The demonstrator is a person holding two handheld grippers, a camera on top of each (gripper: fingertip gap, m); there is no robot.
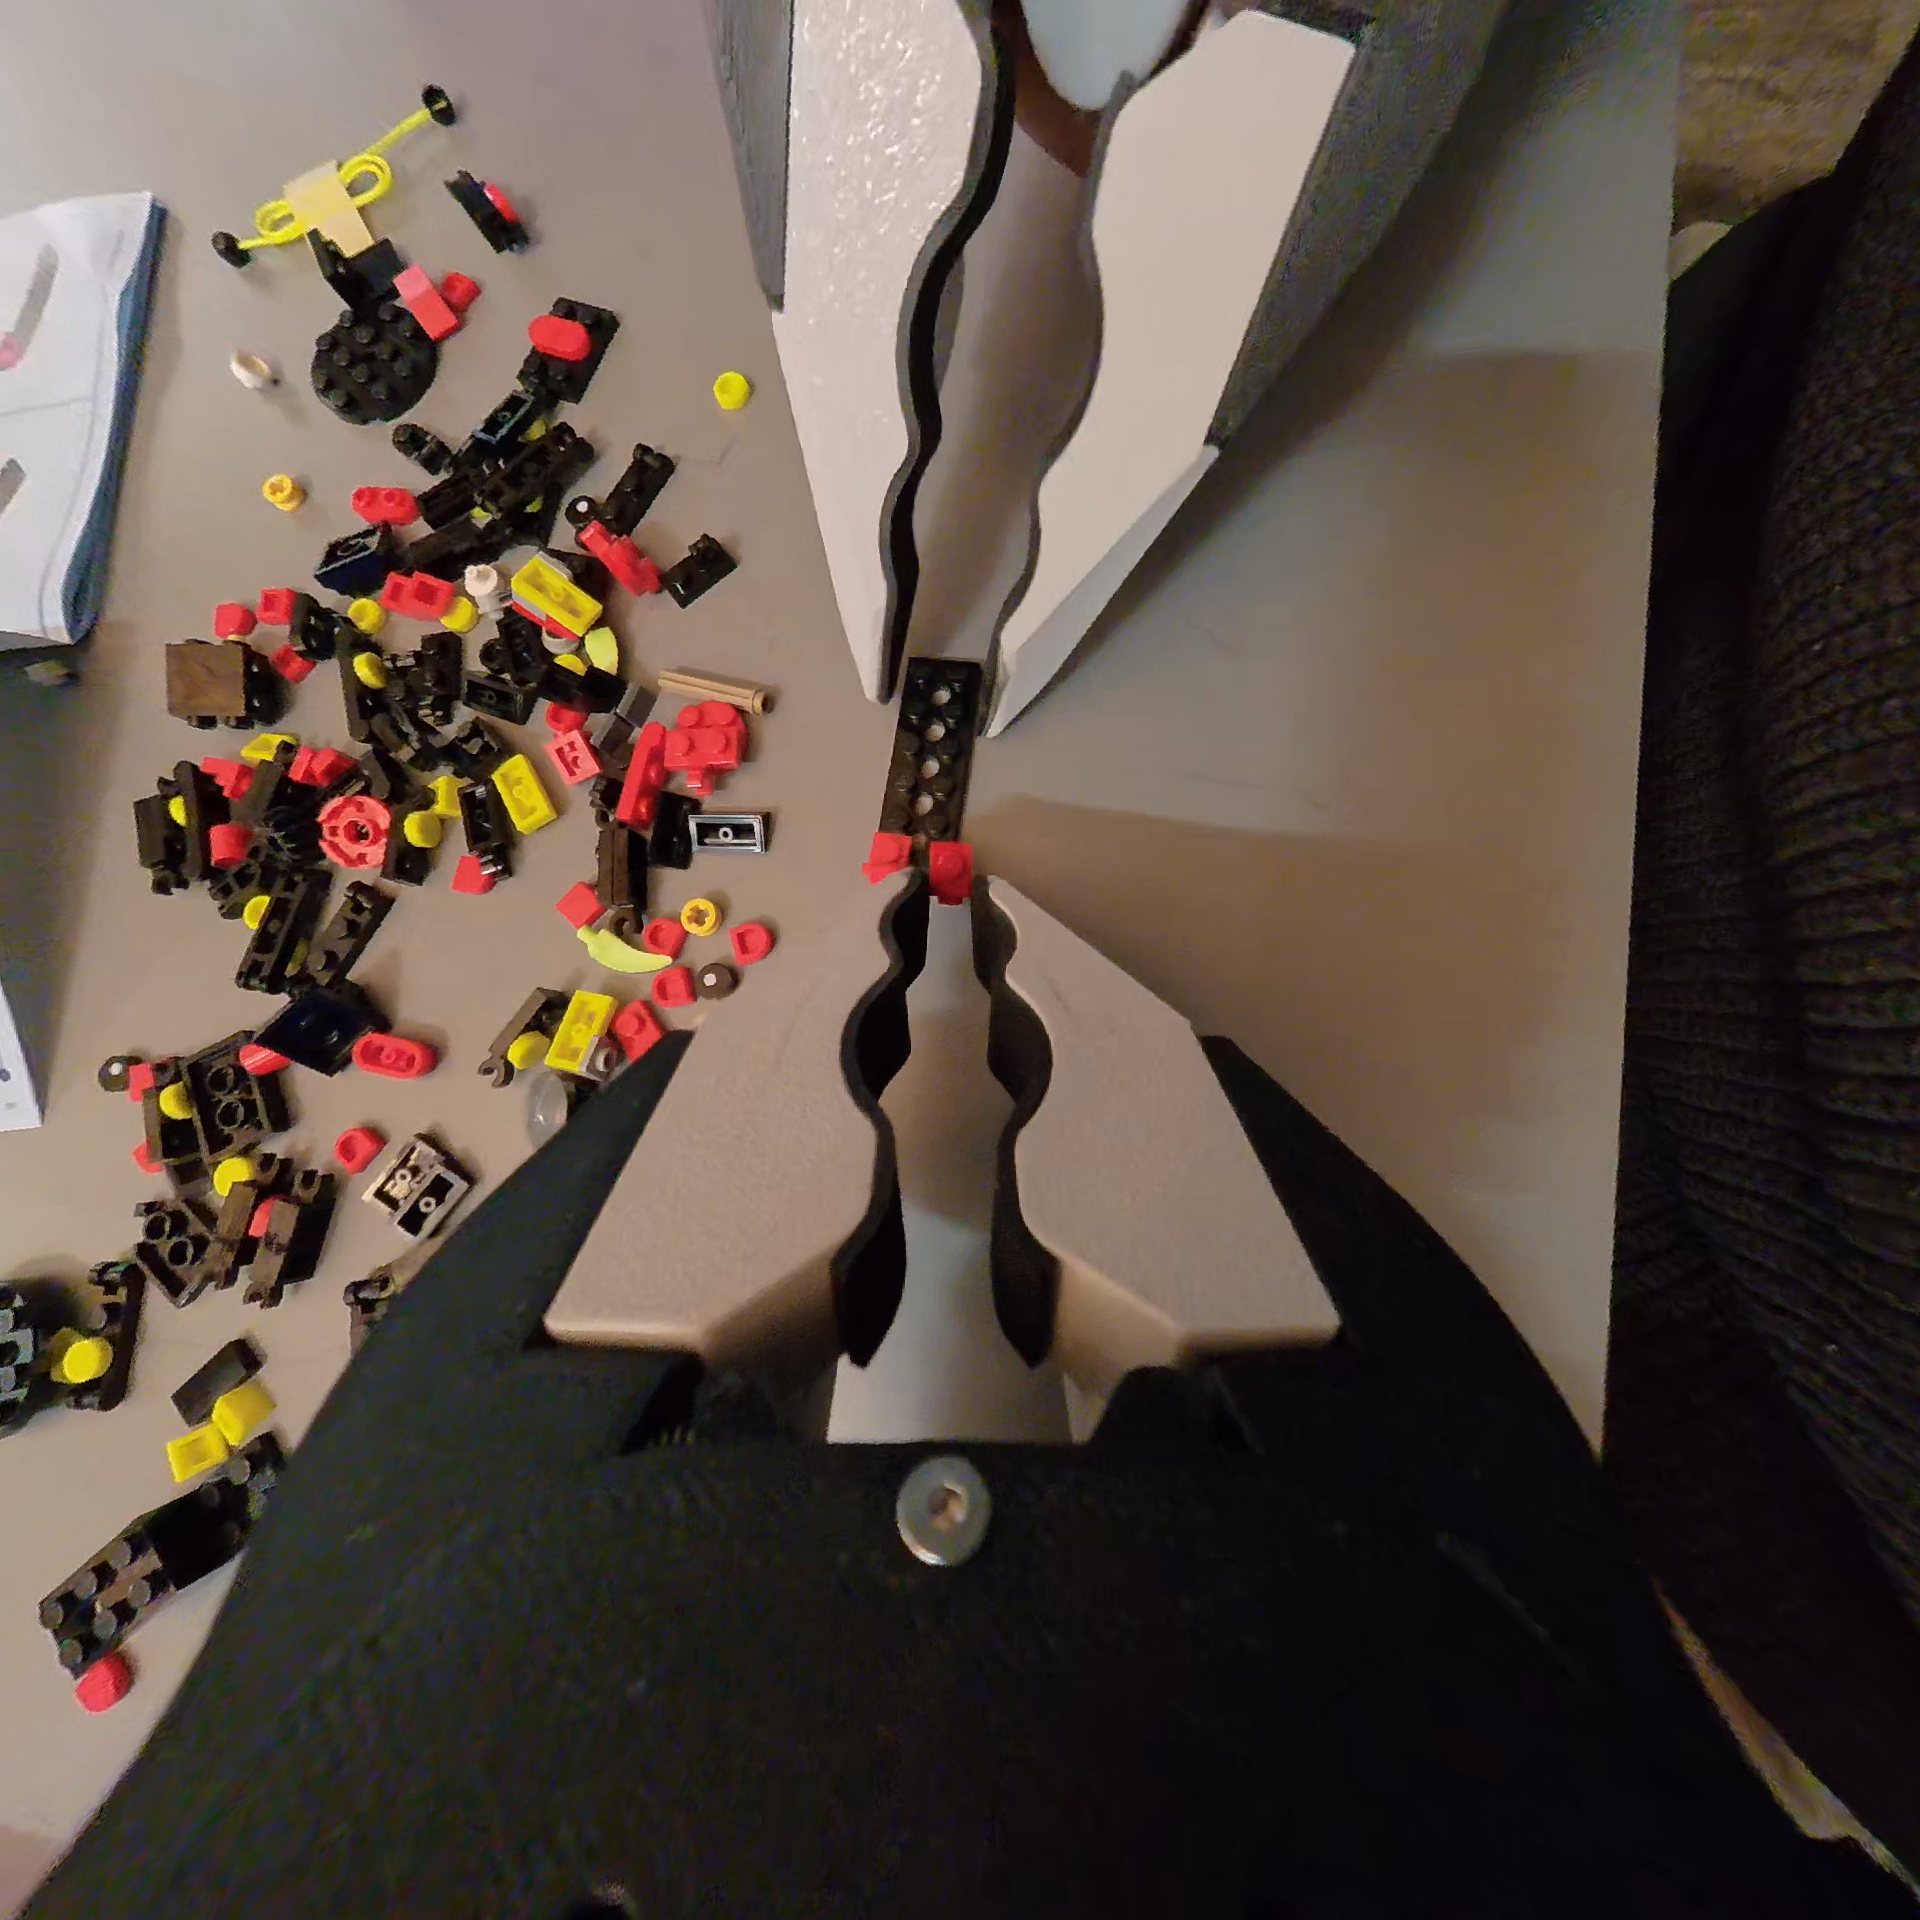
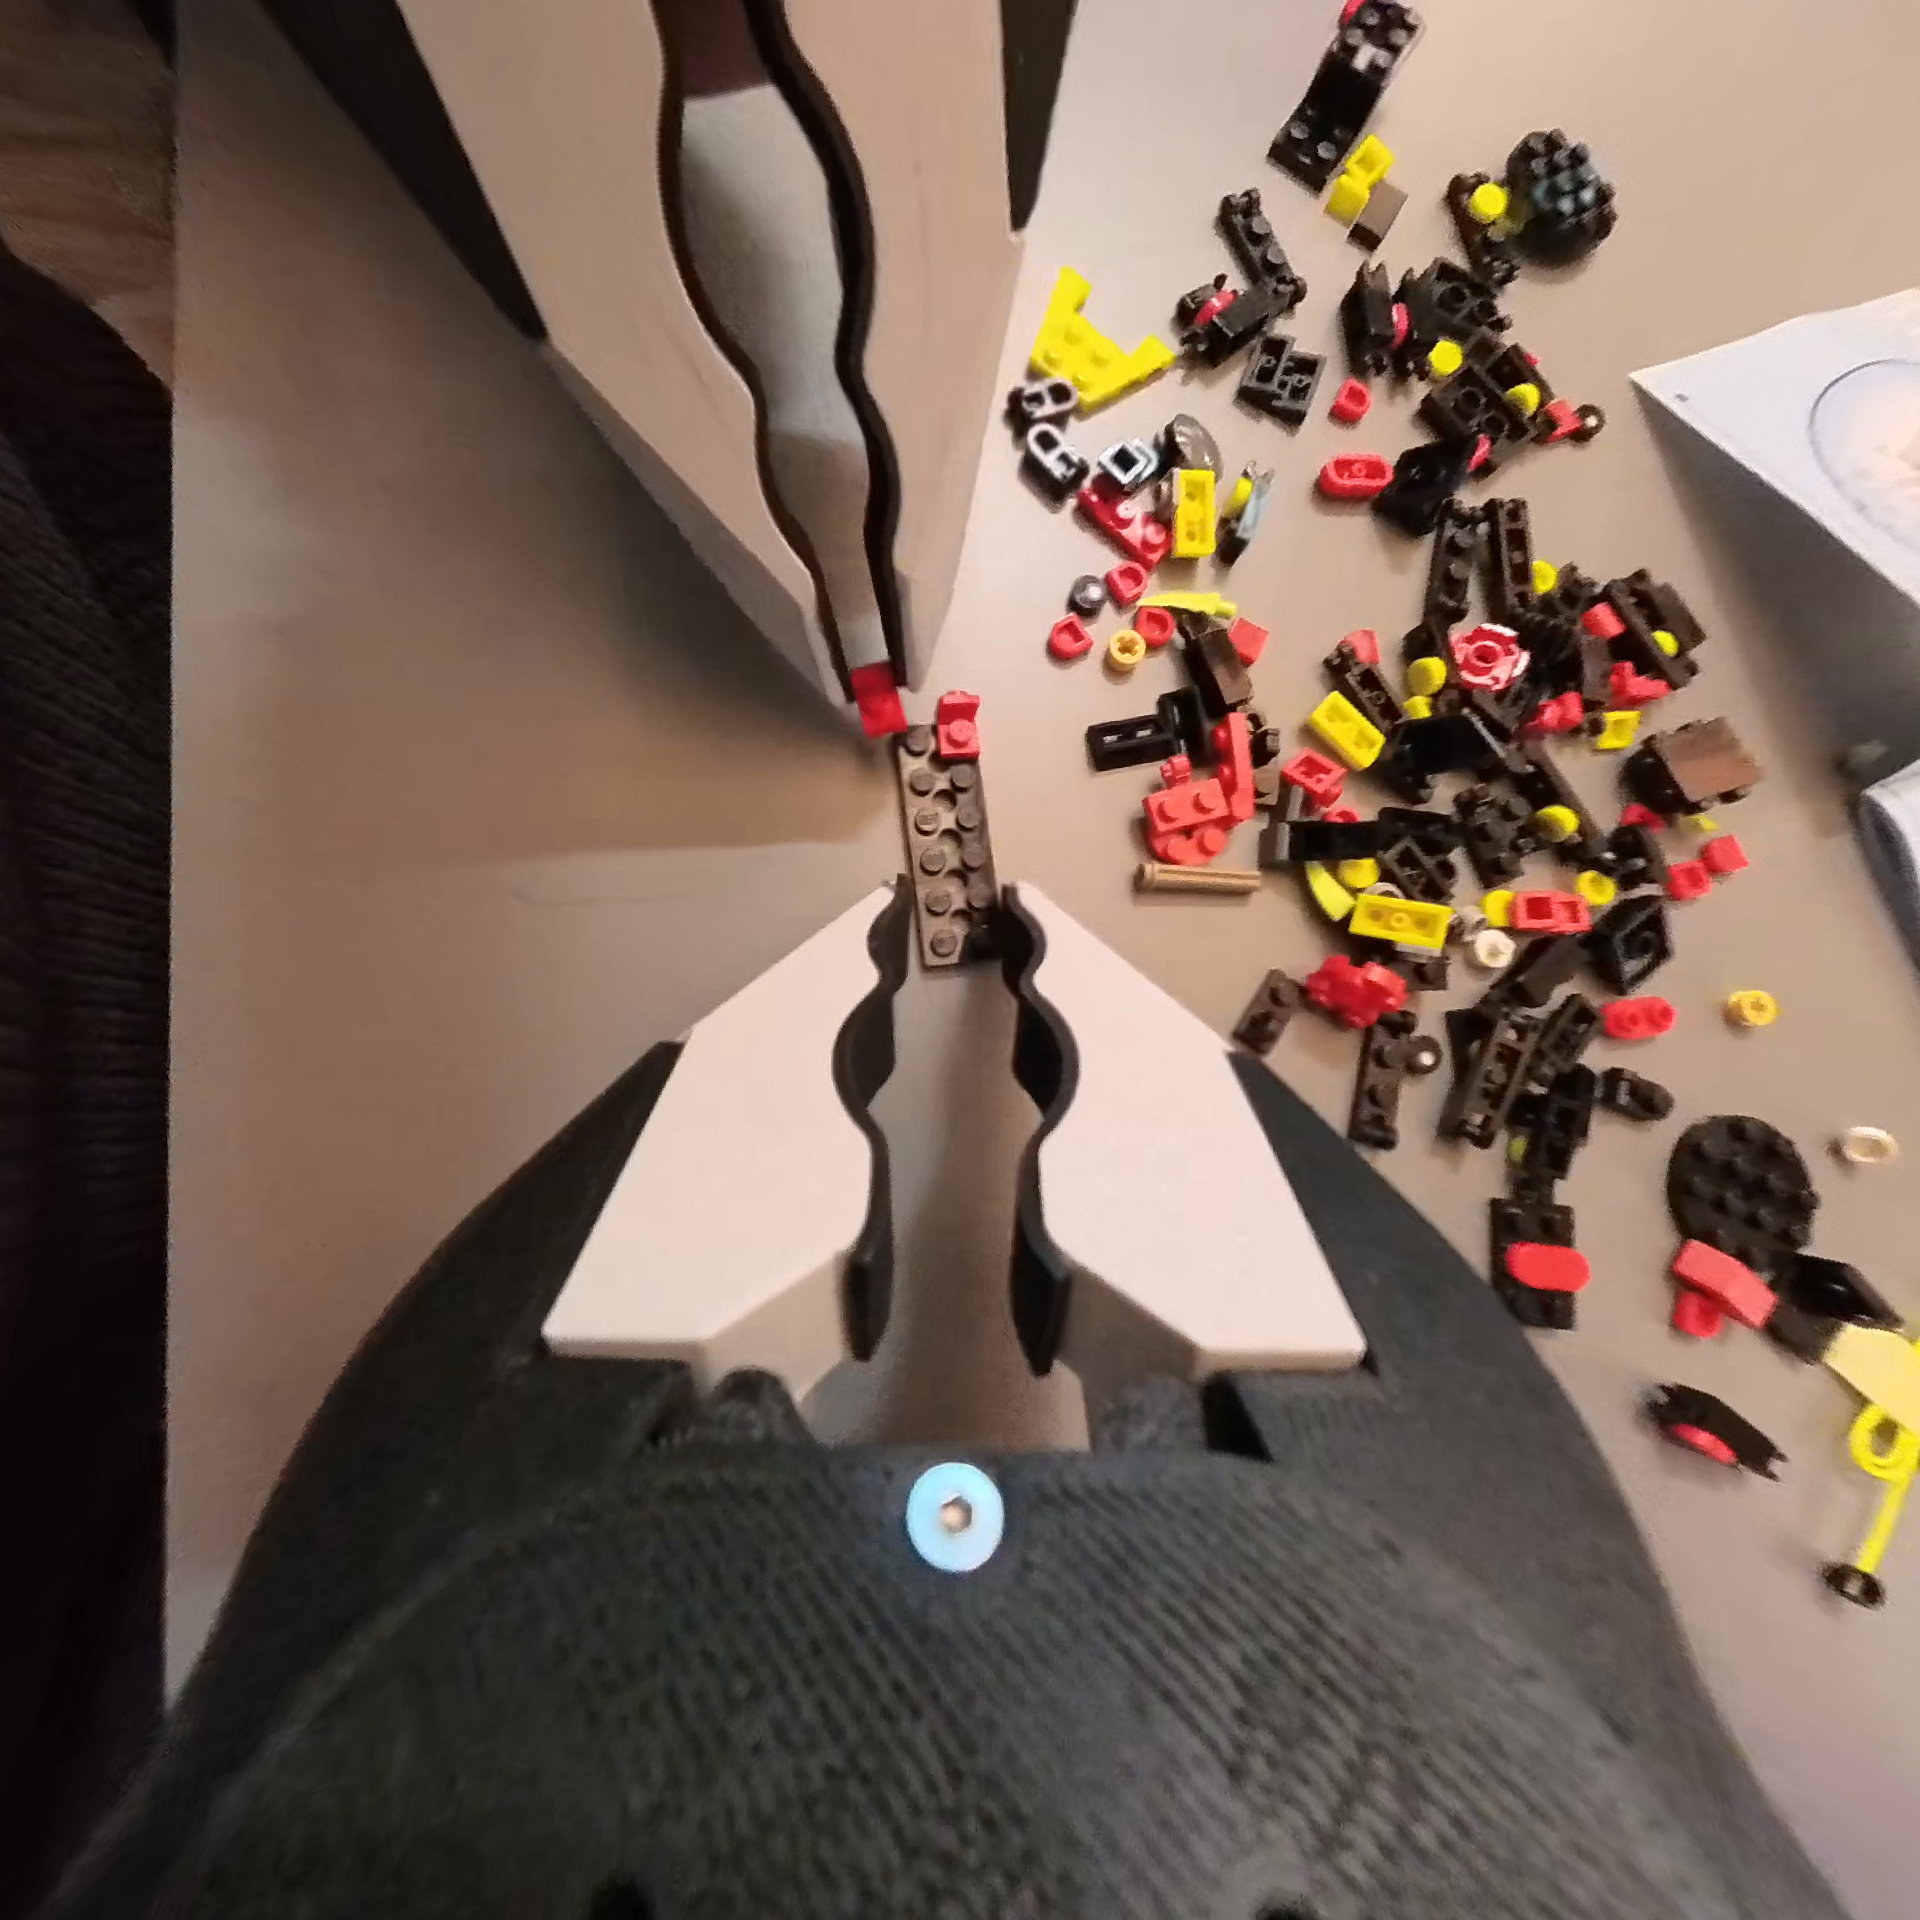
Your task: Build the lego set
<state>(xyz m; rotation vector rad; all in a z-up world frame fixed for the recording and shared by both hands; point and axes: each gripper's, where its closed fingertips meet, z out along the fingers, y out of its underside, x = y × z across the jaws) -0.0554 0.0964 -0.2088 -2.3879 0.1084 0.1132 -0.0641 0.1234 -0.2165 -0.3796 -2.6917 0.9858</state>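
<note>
My right gripper [image 2: 948,899] is shut on one end of a long black studded plate [image 2: 945,831] and holds it above the table. A small red piece [image 2: 958,724] sits on the plate's far end. My left gripper [image 1: 948,894] is shut on a second small red piece [image 1: 951,868] and holds it against that same end of the plate [image 1: 933,748], beside the first red piece [image 1: 888,857]. The left gripper [image 2: 878,691] shows from above in the right wrist view, and the right gripper [image 1: 940,696] in the left wrist view.
A heap of loose black, red and yellow pieces [image 1: 447,727] [image 2: 1455,779] lies on the grey table beside the grippers. A white instruction booklet [image 1: 62,416] [image 2: 1818,436] lies beyond it. A person's dark knit clothing [image 1: 1787,935] is past the table edge. Less than 4 cm separates the two grippers' tips.
</note>
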